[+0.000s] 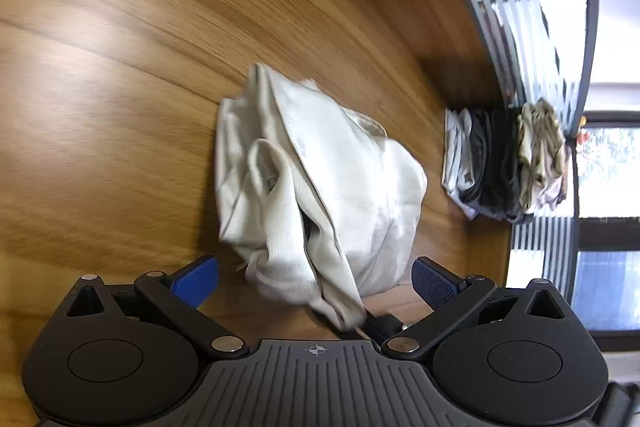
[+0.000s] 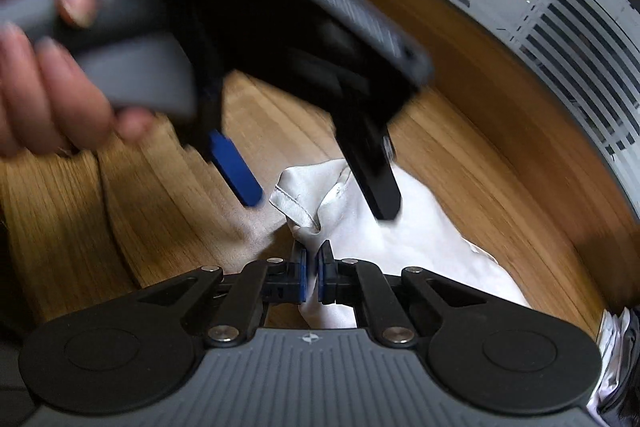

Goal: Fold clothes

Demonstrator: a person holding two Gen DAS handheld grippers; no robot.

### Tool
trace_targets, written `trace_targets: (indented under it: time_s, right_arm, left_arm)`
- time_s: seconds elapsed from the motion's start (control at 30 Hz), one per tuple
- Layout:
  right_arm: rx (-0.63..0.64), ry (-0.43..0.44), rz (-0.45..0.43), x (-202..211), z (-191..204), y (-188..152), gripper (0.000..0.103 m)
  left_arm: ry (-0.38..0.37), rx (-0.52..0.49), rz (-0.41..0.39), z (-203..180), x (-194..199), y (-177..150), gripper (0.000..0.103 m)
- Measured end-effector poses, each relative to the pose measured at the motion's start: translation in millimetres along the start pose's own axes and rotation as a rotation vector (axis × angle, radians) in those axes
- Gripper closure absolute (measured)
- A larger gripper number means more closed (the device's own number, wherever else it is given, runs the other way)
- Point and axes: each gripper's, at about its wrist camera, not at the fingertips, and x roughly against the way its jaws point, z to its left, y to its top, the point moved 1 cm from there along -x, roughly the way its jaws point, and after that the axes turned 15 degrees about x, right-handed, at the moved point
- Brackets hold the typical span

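Wood surface [image 1: 120,67]. White garment [image 1: 316,187] bunched between my left tool [image 1: 316,279], jaws wide, not touching. My right tool [image 2: 311,275] pinched on garment edge. Folded stack [image 1: 504,163] beyond.

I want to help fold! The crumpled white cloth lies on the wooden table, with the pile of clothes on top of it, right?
No: the pile of clothes stands on the wooden table apart from the crumpled white cloth, as the left wrist view shows.

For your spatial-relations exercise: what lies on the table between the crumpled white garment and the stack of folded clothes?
Nothing: in the left wrist view, bare wooden table separates the white garment from the stack of folded clothes.
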Motion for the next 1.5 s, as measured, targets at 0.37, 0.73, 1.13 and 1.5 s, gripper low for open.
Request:
trace_targets:
  time_s: [0.37,0.73,1.13,1.5]
  right_arm:
    - [-0.081,0.084,-0.043,28.4,-39.6,-40.9,0.098]
    - [-0.286,0.096,-0.020,45.4,-122.6,-121.6,0.034]
    - [-0.720,0.184,0.044,0.4,-195.3,-262.9,0.010]
    - [-0.828,0.343,-0.073,-22.3,-210.9,-286.7,0.004]
  left_arm:
    - [0.085,-0.019,-0.039,-14.9,-38.6,-3.7,0.067]
    - [0.289,-0.164,-0.153,-28.9,-42.0,-18.5,0.085]
    - [0.498,-0.236,-0.222,-36.9,-31.0,-12.4,0.083]
    - [0.537,-0.219,-0.220,-47.6,-35.6,-0.2,0.078]
